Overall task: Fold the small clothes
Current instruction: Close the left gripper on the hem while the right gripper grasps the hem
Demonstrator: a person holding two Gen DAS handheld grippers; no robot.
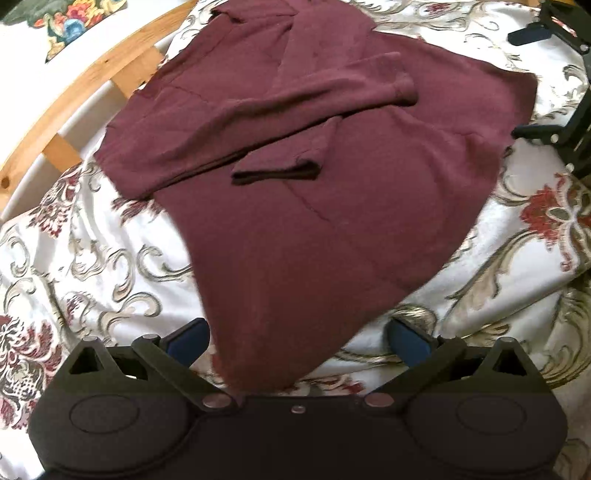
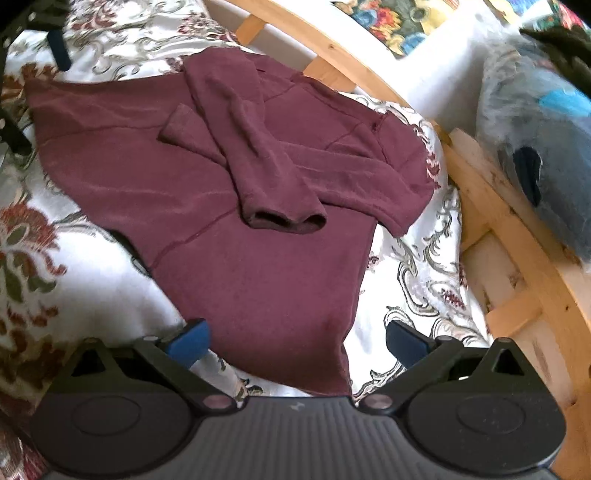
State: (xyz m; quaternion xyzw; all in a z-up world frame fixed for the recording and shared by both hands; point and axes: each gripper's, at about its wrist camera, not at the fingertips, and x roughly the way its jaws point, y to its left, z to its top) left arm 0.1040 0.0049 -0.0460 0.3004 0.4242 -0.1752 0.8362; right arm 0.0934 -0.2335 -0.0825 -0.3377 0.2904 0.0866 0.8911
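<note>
A maroon long-sleeved top (image 1: pixel 332 206) lies flat on the floral bedspread (image 1: pixel 92 258), both sleeves folded across its chest. My left gripper (image 1: pixel 299 341) is open, its blue pads either side of the top's near hem corner, holding nothing. The same top (image 2: pixel 258 258) shows in the right wrist view, with one sleeve cuff (image 2: pixel 284 221) lying on its front. My right gripper (image 2: pixel 295 341) is open over the other hem corner, empty. The right gripper also shows at the right edge of the left wrist view (image 1: pixel 543 85).
A wooden bed frame (image 1: pixel 74 96) curves along the far side and also shows in the right wrist view (image 2: pixel 517 229). A bluish plastic-wrapped bundle (image 2: pixel 546 147) lies beyond the frame. A colourful floral cloth (image 2: pixel 399 22) is at the back.
</note>
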